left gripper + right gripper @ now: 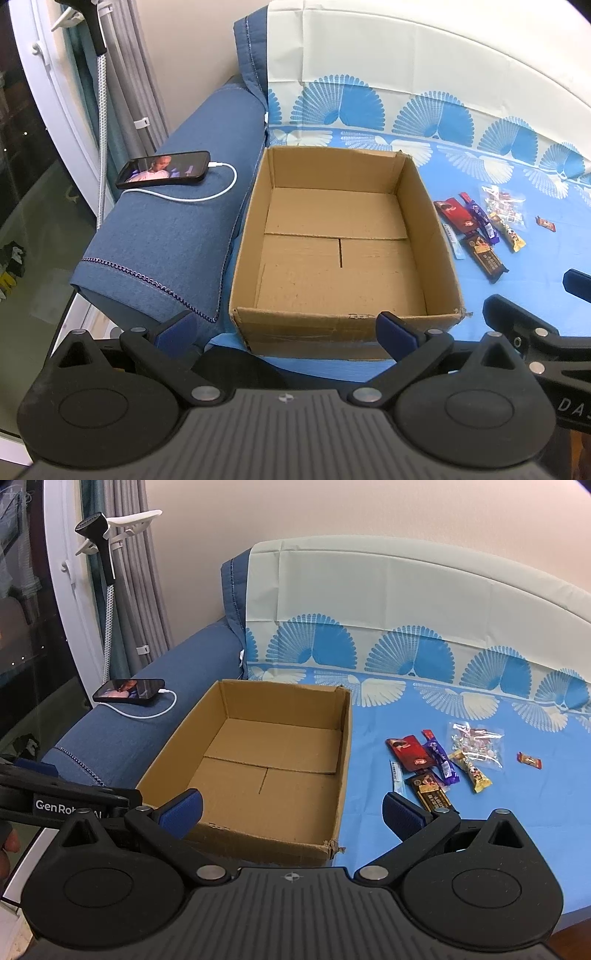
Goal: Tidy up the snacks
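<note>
An open, empty cardboard box (439, 236) (345, 746) sits on the blue patterned sheet. Snacks lie to its right: a red packet (408, 751) (448, 210), a purple bar (441, 758) (480, 218), a dark brown bar (430, 792) (484, 254), a yellow bar (472, 771) (509, 232), a clear candy bag (478, 744) (504, 201), a thin pale-blue stick (397, 777) and a small red candy (529, 760) (546, 223). My left gripper (286, 330) is open and empty before the box's near wall. My right gripper (291, 810) is open and empty over the box's near right corner.
A phone (164, 170) (129, 690) on a white charging cable lies on the blue sofa armrest (166, 240) left of the box. A garment steamer (99, 539) and curtains stand at the far left by the window. The sofa back rises behind.
</note>
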The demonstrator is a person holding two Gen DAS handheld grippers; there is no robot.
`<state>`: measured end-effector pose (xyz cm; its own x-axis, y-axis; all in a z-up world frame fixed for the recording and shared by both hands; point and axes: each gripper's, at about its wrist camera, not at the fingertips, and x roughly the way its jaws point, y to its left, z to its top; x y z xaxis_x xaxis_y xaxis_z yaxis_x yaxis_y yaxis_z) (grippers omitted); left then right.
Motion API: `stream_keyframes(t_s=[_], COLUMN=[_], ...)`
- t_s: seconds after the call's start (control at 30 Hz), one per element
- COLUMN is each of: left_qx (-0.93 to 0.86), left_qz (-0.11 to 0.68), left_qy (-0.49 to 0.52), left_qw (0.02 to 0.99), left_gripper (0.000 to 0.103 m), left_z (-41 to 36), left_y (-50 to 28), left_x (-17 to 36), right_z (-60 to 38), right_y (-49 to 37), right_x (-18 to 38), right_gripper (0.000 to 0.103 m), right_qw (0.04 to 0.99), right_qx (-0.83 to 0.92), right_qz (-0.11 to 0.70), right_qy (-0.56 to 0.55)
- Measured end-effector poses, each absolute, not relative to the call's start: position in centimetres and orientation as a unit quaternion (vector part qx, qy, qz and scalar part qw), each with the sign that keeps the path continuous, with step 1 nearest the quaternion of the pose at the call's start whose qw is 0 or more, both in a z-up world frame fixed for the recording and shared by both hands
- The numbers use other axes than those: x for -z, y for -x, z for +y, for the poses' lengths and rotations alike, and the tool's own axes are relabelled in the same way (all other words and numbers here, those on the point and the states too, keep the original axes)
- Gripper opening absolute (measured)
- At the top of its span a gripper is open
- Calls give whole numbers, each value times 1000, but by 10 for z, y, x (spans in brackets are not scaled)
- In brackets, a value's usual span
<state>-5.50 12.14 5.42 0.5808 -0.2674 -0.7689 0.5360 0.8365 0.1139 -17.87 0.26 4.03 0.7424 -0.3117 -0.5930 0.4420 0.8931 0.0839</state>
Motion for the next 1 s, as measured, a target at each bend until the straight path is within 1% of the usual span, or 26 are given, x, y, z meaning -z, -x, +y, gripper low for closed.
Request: stream_keyframes(t_s=[0.67,1.0], left_qx=[226,220], left_qz=[400,407], left_qy=[-178,-198], left_qw=[870,864], left_gripper=[103,103], left_z=[118,107], left_y=[57,61], left_x=[-51,-47], right_z=[4,-3], right_y=[180,182], right_x=[-41,-36], right_gripper=[103,103], right_qw=[926,925], right_qx=[201,199], right_qz=[297,296], right_qy=[-114,-131])
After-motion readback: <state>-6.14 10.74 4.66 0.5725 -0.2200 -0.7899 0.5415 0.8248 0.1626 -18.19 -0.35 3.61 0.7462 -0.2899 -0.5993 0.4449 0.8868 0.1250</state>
